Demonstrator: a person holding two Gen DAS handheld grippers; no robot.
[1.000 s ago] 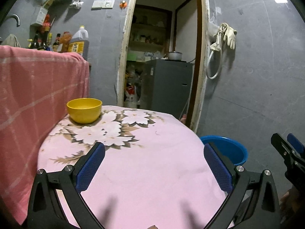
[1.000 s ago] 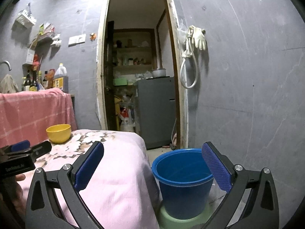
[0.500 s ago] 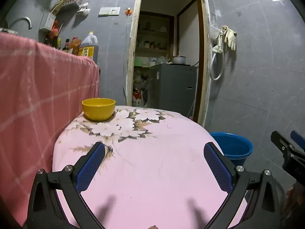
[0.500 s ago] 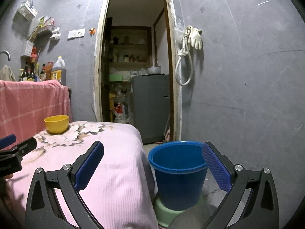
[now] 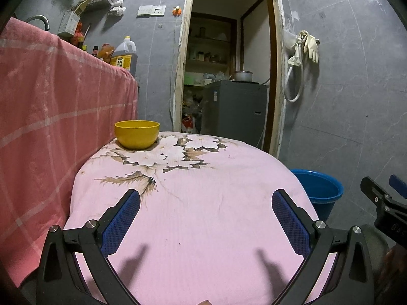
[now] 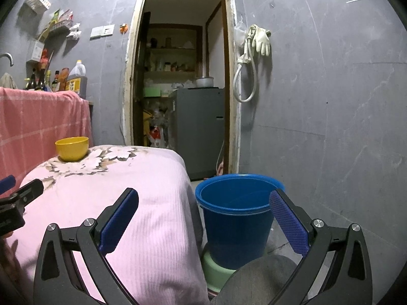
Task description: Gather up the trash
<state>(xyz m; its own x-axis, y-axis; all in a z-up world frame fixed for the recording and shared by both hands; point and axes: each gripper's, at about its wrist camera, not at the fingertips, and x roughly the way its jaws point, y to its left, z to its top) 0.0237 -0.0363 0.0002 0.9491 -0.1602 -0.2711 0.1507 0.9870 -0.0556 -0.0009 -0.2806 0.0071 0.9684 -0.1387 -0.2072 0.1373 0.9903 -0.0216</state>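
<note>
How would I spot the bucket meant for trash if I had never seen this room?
Start at the table under the pink flowered cloth. Off its right edge, on the side away from the pink checked cloth and near the grey wall, a blue bucket stands low on a pale green base. It is the only blue, deep, open container; the yellow bowl sits up on the table.

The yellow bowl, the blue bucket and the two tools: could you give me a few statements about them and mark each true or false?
1. The yellow bowl sits on the flowered cloth. True.
2. The blue bucket stands on the cloth. False: it stands beside it, lower down, on a green stool.
3. The left tool is open and holds nothing. True.
4. The right tool grips the bucket's rim. False: it is open, holding nothing.
5. Gloves hang on the wall. True.
</note>
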